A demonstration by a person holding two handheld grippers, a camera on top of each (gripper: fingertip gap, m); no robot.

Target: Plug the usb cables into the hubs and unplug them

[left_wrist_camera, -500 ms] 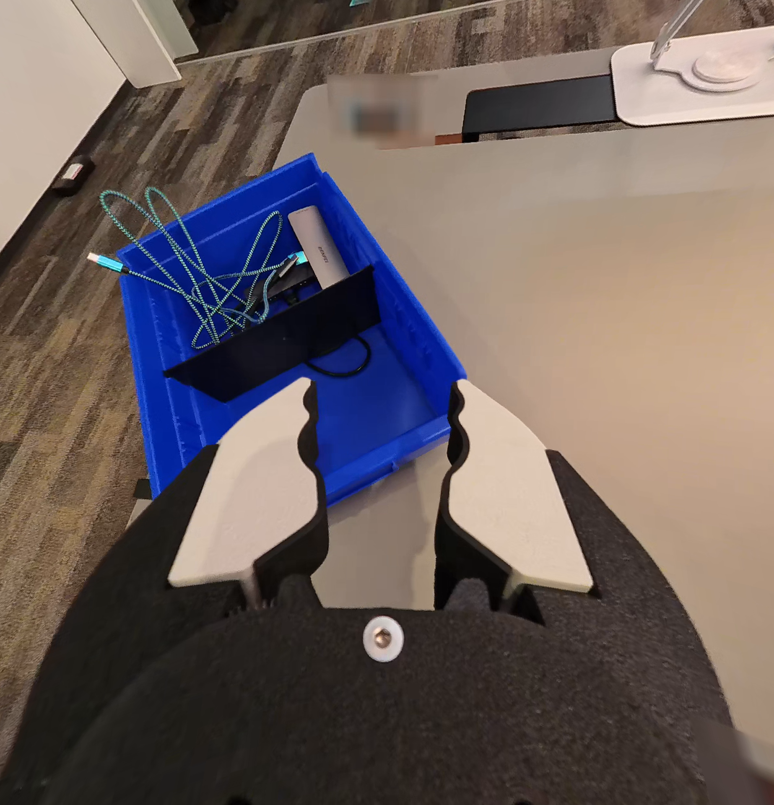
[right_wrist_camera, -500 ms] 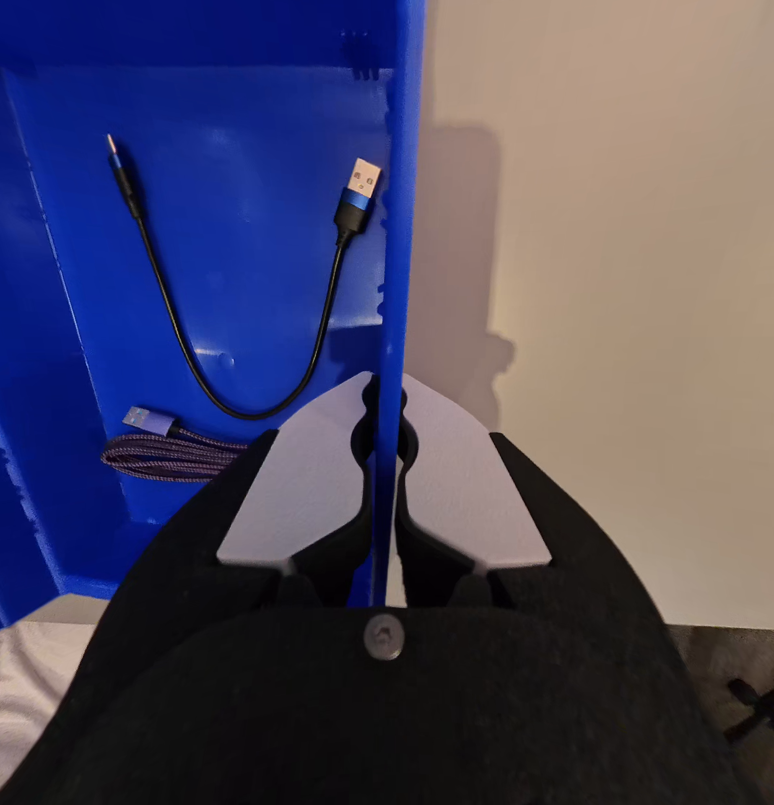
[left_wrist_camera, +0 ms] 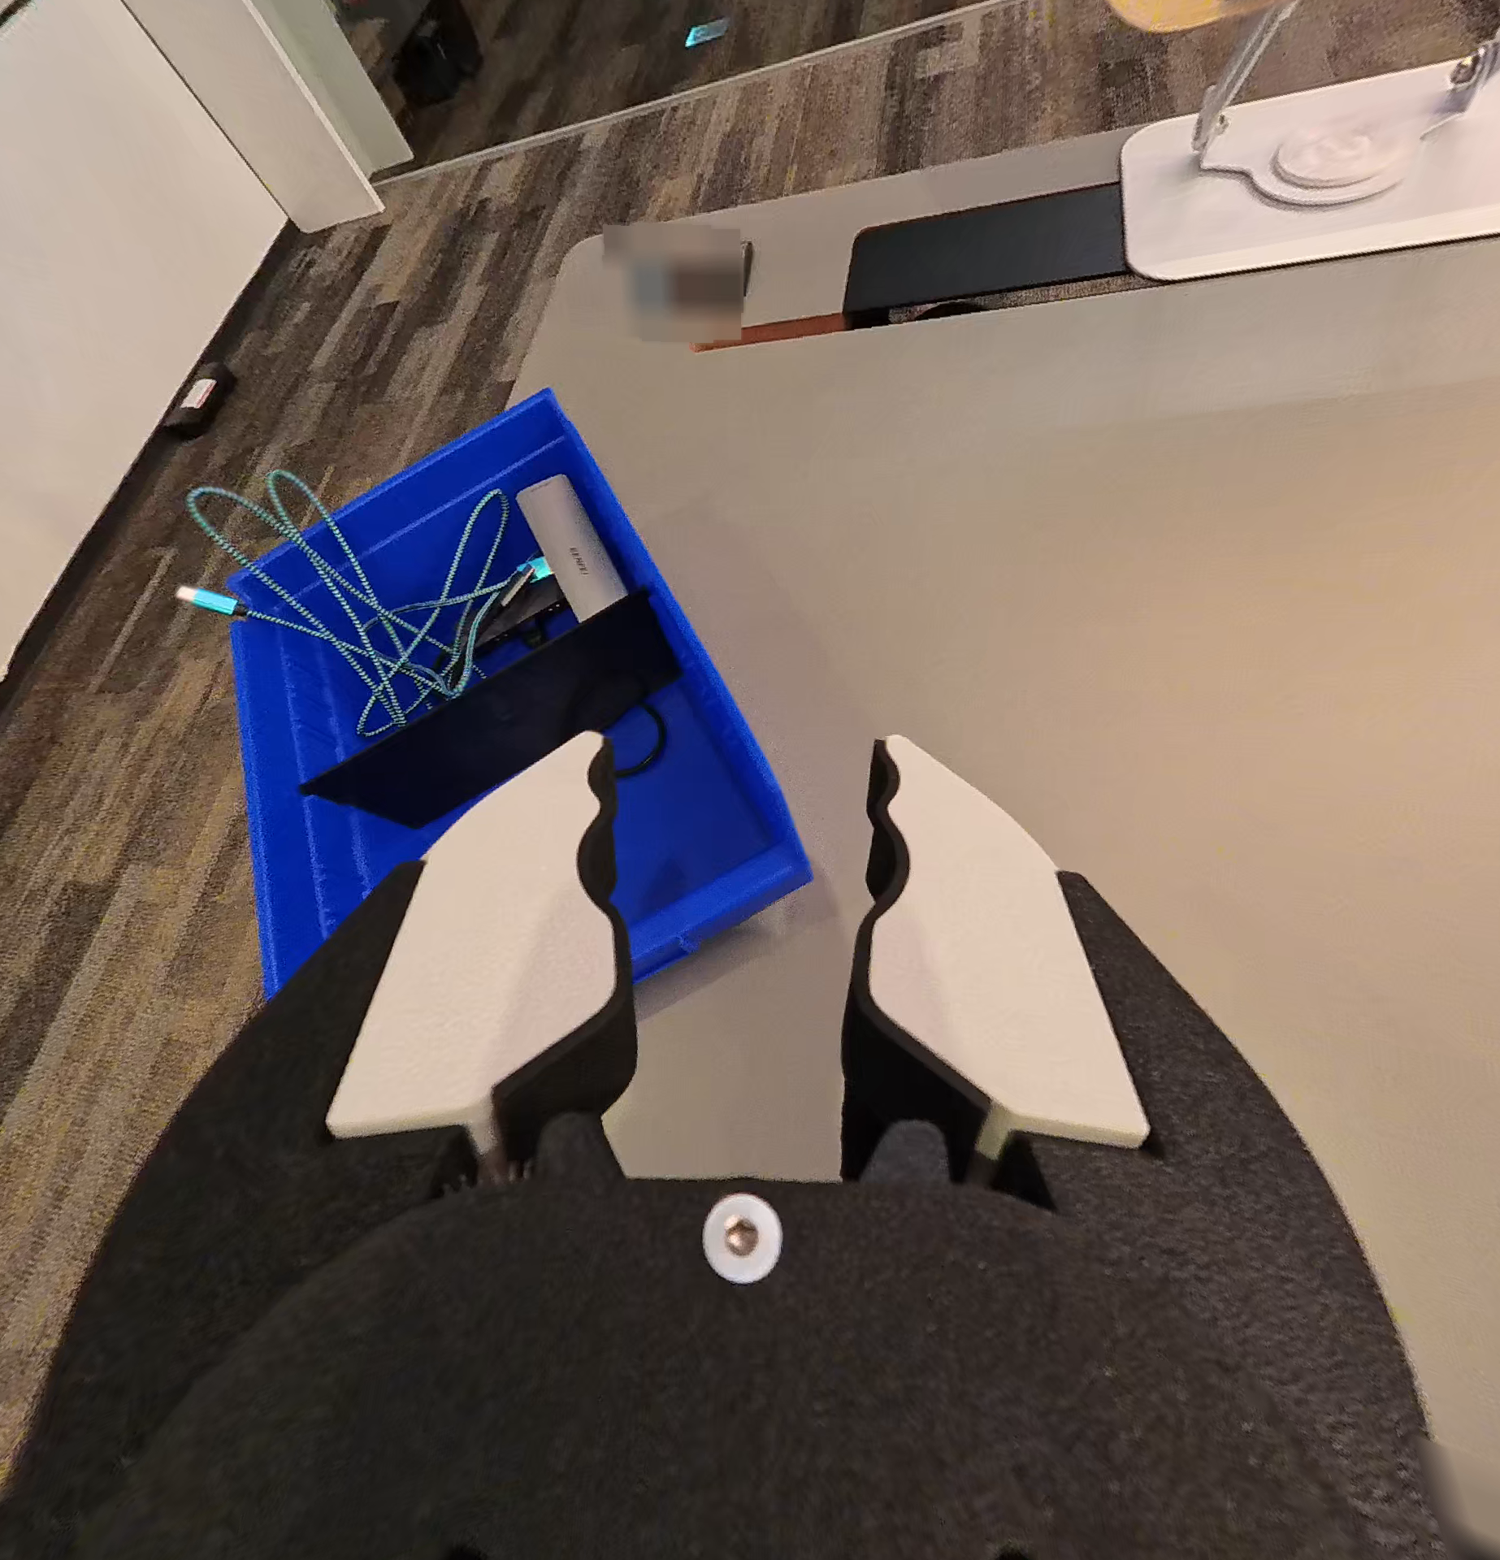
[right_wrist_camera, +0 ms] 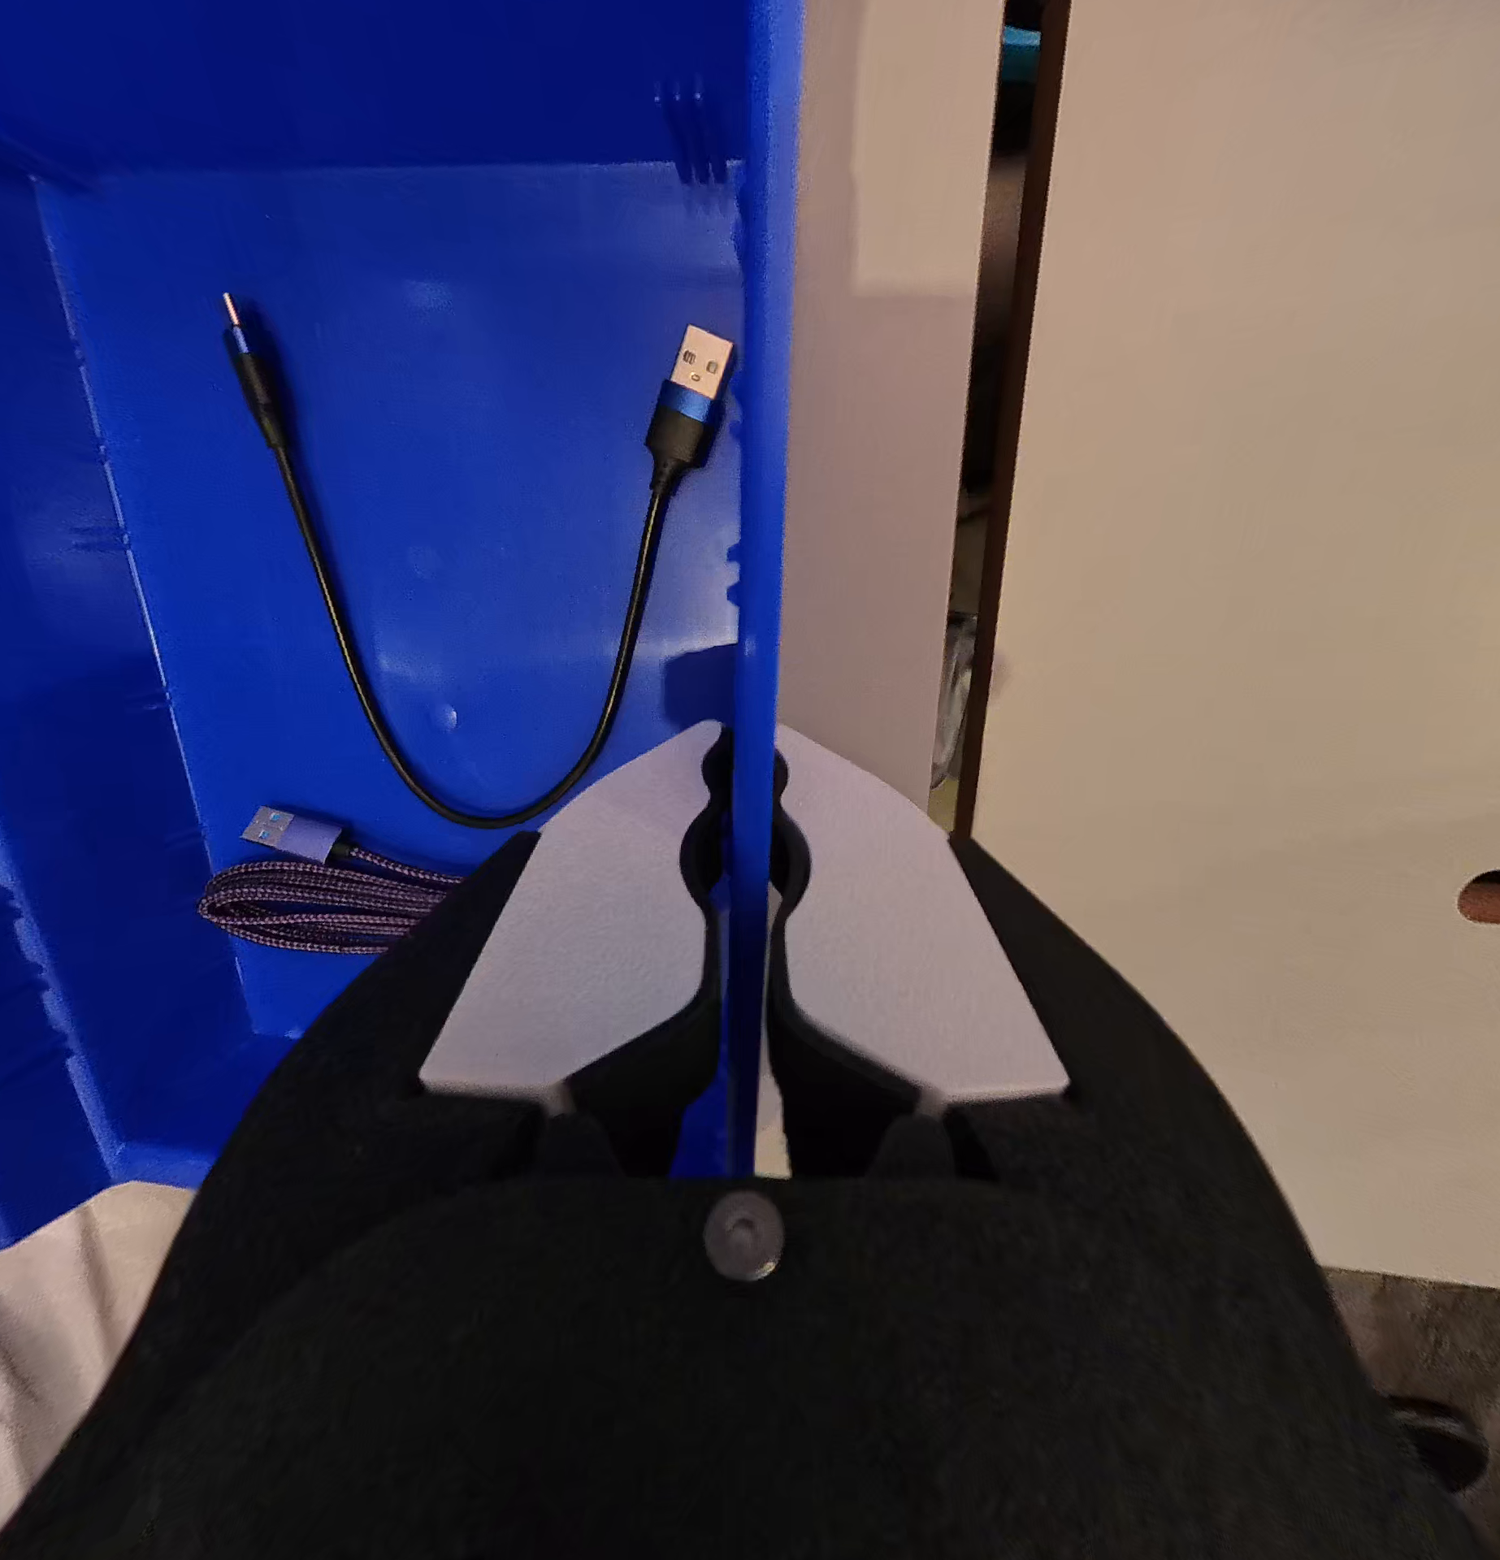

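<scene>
Left hand-held gripper (left_wrist_camera: 738,789): mine, jaws apart, empty, above the worktop (left_wrist_camera: 1152,675) beside the blue bin (left_wrist_camera: 713,709).
Right hand-held gripper (right_wrist_camera: 747,760): clamped on a blue bin wall (right_wrist_camera: 768,422).
Cables: black one (right_wrist_camera: 476,641) inside (purple braided one (right_wrist_camera: 324,907) beside it).
Hub (left_wrist_camera: 569,549): grey, in the bin behind its black divider (left_wrist_camera: 493,726), with the teal cable (left_wrist_camera: 350,608).

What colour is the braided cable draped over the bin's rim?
Teal and white braid; left wrist view.
</scene>
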